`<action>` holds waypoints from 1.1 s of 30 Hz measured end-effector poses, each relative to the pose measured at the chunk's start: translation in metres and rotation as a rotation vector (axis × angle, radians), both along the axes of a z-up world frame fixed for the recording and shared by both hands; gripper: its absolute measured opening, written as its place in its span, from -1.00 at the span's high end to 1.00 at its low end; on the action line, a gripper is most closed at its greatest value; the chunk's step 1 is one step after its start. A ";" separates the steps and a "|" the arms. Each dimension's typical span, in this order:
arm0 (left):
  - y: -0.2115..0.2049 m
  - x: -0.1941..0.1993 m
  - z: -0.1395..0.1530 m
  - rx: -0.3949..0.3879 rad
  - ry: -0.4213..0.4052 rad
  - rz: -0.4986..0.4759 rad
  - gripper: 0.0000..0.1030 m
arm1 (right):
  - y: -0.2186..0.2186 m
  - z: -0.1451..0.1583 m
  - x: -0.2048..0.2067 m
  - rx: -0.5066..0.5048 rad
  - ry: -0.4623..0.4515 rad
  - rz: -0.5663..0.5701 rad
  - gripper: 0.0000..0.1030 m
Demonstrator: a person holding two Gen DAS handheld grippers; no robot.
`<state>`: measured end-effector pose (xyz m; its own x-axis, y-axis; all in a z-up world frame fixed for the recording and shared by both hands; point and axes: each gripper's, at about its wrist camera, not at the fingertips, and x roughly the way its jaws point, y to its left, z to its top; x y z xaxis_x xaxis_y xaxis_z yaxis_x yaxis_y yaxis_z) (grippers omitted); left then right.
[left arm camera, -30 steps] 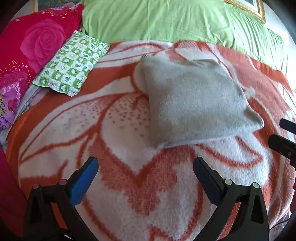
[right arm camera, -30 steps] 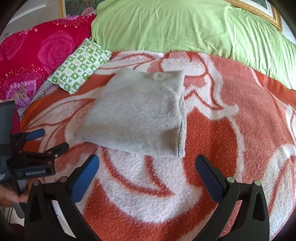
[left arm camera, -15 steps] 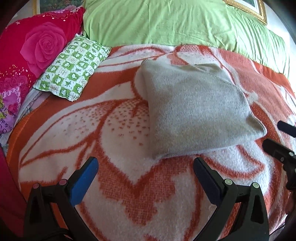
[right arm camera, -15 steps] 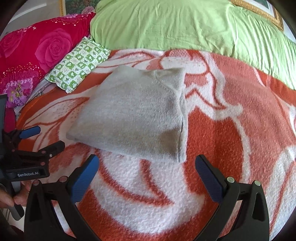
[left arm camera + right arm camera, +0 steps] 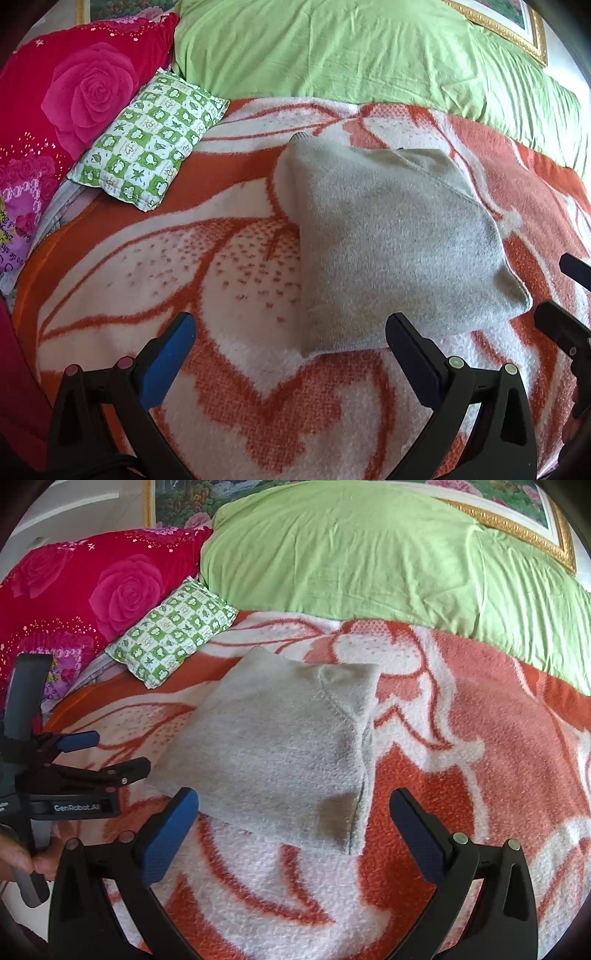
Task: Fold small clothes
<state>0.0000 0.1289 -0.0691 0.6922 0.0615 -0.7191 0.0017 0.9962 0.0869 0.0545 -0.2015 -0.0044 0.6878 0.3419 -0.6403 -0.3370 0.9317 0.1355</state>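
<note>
While the left hand-held gripper [image 5: 290, 338] hangs wide open and empty, the folded grey cloth [image 5: 391, 240] lies on the blanket [image 5: 221, 266]; the right hand-held gripper [image 5: 565, 295] is cut off at the edge. From the right wrist, that gripper gapes empty before the cloth [image 5: 280, 749], beside the left hand-held gripper [image 5: 114, 751].

Both grippers are black plastic with curved arms and blue, textured pads on the fingers [image 5: 168, 356] — small round silver and pinkish rivets sit near the joints. The left gripper [image 5: 110, 755] carries white "GenRobot.AI" lettering, its grey handle wrapped by a bare-skinned hand [image 5: 35, 858].
</note>
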 end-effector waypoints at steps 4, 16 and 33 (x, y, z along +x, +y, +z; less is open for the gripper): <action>-0.002 0.002 -0.007 0.003 0.016 -0.006 -0.99 | 0.003 -0.007 0.001 -0.010 0.019 0.007 -1.00; -0.002 0.006 -0.024 0.025 0.042 -0.005 -0.99 | -0.001 -0.020 0.007 0.002 0.056 0.003 -1.00; 0.001 0.007 -0.029 0.007 0.064 -0.024 -0.99 | 0.003 -0.024 0.013 0.026 0.097 0.006 -1.00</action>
